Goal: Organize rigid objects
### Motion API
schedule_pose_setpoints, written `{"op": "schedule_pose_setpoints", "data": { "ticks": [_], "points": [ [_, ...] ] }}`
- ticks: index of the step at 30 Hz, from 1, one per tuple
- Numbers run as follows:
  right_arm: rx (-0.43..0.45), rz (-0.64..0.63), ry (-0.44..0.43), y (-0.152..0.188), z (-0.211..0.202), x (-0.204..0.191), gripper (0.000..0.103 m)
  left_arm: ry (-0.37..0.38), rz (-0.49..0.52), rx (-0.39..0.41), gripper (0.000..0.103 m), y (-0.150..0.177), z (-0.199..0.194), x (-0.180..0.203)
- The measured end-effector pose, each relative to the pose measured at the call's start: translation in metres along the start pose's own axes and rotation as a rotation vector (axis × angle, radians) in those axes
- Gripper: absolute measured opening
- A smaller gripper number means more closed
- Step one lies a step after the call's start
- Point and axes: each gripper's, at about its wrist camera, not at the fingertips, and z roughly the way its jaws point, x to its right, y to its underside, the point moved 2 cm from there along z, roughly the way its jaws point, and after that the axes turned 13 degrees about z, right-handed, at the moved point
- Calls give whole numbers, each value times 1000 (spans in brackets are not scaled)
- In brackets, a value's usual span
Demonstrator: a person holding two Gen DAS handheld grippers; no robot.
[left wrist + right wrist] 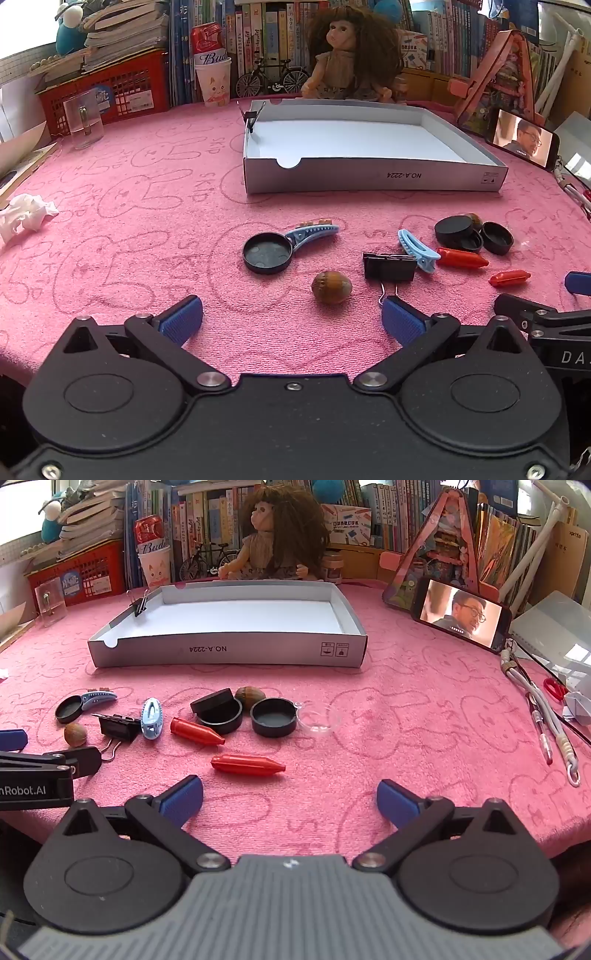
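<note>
Both tools spread wide, nothing held: left tool (291, 319), right tool (290, 799), each low over the pink tabletop (406, 720). Nut (331, 287) lies just ahead of the left tool, beside a black binder clip (389, 266). Red cone (246, 765) lies just ahead of the right tool. Black caps (273, 716), blue hair clips (417, 249) scattered between tools and white box (229, 653). One binder clip (139, 603) is clamped on the box's left wall.

Behind the pink towel (388, 738): doll (280, 531), phone (461, 614), red basket (122, 88), beer can (207, 37)
</note>
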Motion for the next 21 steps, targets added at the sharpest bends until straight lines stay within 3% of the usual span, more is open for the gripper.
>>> {"op": "schedule_pose_setpoints", "data": {
  "ticks": [21],
  "points": [
    [-4,2,0,0,1,-1,103,0,-2,-8,103,4,-1,-3]
  ]
}}
